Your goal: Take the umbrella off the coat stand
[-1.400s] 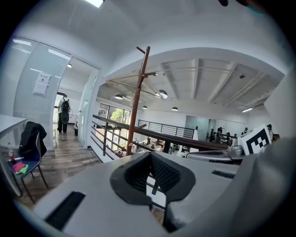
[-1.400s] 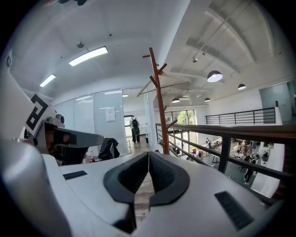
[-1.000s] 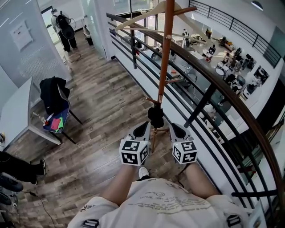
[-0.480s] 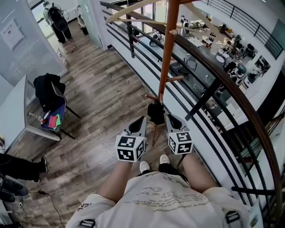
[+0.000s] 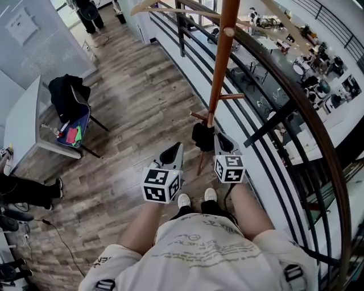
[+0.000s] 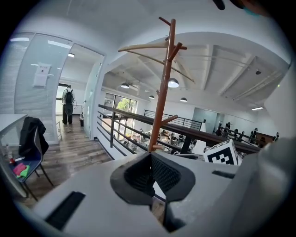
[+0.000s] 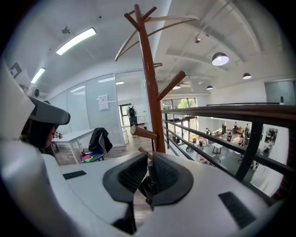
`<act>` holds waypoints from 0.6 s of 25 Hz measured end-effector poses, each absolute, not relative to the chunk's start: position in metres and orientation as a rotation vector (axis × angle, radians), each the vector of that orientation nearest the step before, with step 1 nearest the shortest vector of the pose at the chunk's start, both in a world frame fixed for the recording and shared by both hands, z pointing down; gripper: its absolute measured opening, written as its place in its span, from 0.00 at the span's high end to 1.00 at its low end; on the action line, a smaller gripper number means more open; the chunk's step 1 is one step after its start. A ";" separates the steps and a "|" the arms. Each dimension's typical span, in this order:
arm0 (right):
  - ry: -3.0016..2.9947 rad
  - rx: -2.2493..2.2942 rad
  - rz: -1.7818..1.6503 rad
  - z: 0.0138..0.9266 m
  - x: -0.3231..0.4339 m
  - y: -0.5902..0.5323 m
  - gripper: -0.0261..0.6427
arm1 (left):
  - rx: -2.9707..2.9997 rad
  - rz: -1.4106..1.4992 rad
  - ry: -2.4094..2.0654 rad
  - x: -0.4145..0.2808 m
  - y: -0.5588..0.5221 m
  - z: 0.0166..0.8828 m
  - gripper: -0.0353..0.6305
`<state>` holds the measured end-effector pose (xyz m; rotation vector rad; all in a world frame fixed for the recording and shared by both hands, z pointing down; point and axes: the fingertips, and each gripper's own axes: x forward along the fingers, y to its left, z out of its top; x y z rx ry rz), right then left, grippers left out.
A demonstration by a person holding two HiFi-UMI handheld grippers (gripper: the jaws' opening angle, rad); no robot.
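Note:
A brown wooden coat stand [image 5: 219,74] rises beside the railing. Low on it, under a short peg, hangs a small black folded umbrella [image 5: 202,136]. My right gripper [image 5: 218,138] has its tip against the umbrella's right side. In the right gripper view the jaws stand almost together, with a black piece of the umbrella [image 7: 148,186] pinched between them and the stand's pole [image 7: 148,83] just behind. My left gripper [image 5: 175,149] hangs left of the umbrella, apart from it, and is shut on nothing. The left gripper view shows the stand [image 6: 162,92] straight ahead.
A dark curved railing [image 5: 307,131] runs close on the right, with an open floor far below. A chair with a black jacket [image 5: 71,108] and a white table [image 5: 25,125] stand to the left. Wooden hangers [image 5: 170,7] sit on the stand's top. A person [image 5: 91,8] stands far down the corridor.
Both grippers have moved forward toward the stand. The right gripper's tip has closed in on the umbrella and now touches it. The head view has shifted closer to the pole.

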<state>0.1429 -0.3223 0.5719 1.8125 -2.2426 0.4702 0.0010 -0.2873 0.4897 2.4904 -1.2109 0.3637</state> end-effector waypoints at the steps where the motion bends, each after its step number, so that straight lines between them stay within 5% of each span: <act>1: -2.243 1.799 0.476 0.578 0.142 -0.325 0.93 | 2.481 0.369 -1.224 -0.002 -0.288 0.492 0.94; 15: -2.244 1.805 0.480 0.606 0.141 -0.369 0.83 | 2.361 0.422 -1.384 -0.038 -0.286 0.504 0.94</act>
